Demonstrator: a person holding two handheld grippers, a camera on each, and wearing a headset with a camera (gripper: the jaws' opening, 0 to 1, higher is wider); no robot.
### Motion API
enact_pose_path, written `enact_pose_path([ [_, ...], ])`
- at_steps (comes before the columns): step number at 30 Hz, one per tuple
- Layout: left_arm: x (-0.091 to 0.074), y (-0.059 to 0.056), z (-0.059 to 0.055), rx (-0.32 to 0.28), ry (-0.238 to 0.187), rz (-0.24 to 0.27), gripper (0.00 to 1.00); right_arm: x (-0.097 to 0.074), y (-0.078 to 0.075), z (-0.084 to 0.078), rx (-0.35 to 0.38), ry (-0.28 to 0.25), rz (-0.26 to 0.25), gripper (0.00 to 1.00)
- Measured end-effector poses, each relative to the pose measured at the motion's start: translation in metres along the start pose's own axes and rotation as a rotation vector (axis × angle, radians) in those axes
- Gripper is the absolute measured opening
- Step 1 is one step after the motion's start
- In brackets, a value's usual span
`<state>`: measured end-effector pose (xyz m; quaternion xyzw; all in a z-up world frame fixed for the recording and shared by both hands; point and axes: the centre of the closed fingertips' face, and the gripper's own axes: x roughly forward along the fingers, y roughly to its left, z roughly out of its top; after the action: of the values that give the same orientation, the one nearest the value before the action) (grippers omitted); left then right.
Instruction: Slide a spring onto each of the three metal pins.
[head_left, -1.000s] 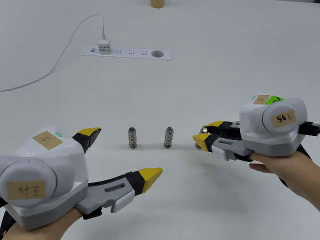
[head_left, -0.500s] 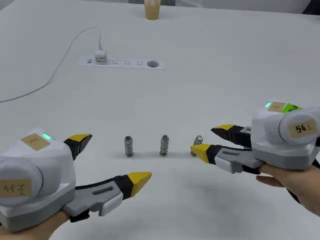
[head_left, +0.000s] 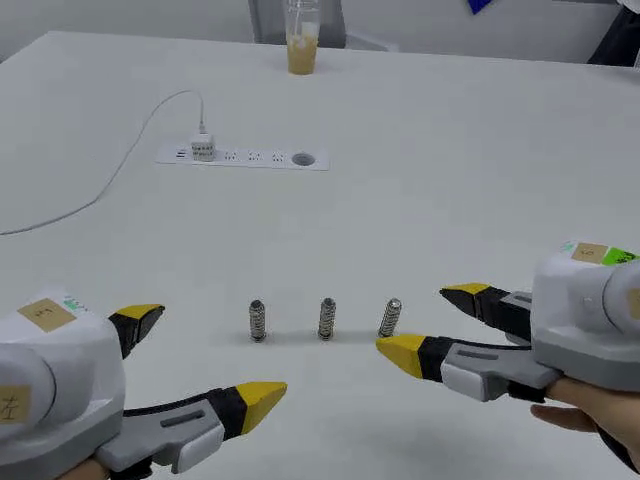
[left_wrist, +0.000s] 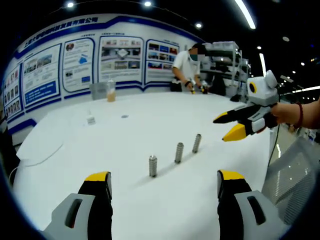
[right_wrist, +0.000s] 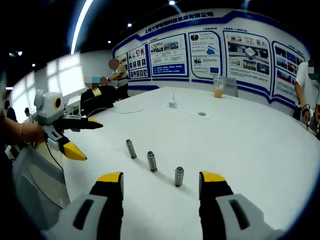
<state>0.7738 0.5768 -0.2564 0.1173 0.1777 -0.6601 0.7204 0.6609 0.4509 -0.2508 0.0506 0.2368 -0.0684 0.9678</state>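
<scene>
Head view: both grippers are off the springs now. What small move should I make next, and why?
Probably bring the right gripper in to check the rightmost spring: it seems to lean, while the left spring and middle spring stand straight. Both it and the left gripper are open and empty, so little else looks left.

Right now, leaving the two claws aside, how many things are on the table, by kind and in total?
springs on pins: 3
power strip: 1
plugged-in charger: 1
cup of drink: 1
Total: 6
</scene>
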Motion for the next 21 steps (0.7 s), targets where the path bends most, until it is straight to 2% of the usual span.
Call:
enact_pose_path([
  [3, -0.004, -0.002, 0.0, -0.009, 0.012, -0.009, 0.89, -0.005, 0.003, 0.002, 0.009, -0.008, 0.0, 0.65],
  [8, -0.011, -0.006, -0.001, -0.022, 0.007, -0.022, 0.9, -0.013, 0.008, 0.0, 0.011, -0.005, -0.001, 0.69],
  [12, -0.016, -0.008, -0.002, -0.009, 0.009, -0.026, 0.9, -0.021, 0.01, -0.004, 0.016, -0.005, -0.007, 0.72],
  [21, -0.025, -0.013, -0.006, -0.021, 0.017, -0.033, 0.92, -0.034, 0.019, -0.015, 0.031, -0.001, -0.011, 0.77],
])
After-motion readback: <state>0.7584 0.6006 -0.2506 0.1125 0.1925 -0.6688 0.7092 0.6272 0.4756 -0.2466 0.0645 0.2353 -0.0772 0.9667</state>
